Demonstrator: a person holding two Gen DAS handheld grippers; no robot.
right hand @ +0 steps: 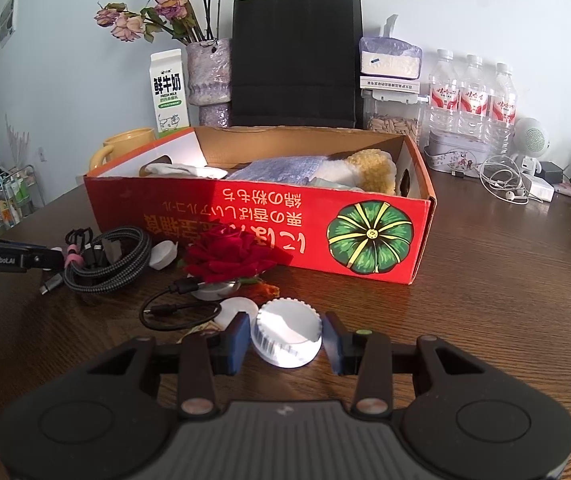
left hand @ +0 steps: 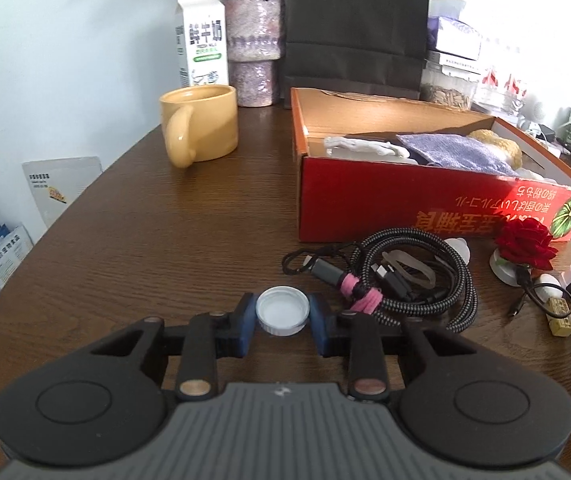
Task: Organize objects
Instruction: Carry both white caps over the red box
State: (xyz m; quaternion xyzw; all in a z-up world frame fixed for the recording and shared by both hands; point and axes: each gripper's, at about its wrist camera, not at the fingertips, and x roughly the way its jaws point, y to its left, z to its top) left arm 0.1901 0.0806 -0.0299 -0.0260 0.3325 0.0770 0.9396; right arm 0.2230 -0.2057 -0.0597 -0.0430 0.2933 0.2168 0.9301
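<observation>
Nearest the left wrist camera, the left gripper (left hand: 283,316) has its blue-padded fingers (left hand: 245,320) pinching a small round white plastic cap (left hand: 282,311), smooth inside with a ribbed rim, just above the dark wood-grain bench (left hand: 133,240). Beside it on the right lies a coil of braided black-and-grey cable (left hand: 425,280) bound with a fuzzy pink tie, a rubber band resting on top.

In the right wrist view, the right gripper (right hand: 287,338) frames a larger white ribbed plastic lid (right hand: 286,338), tilted with its open side up; the left pad touches its rim, while the right pad looks a sliver apart, so I cannot tell whether it is truly gripped. Just beyond lie a thin black looped cord (right hand: 177,314) and a red fabric rose (right hand: 231,258) on a white base.

Behind these stands the long red cardboard box (right hand: 245,224) with a green pumpkin print, open-topped and holding soft cloths and a fluffy yellow item. A glossy yellow ceramic mug (left hand: 199,130) sits well apart to its left. The bench left of the cables is bare up to its curved edge.
</observation>
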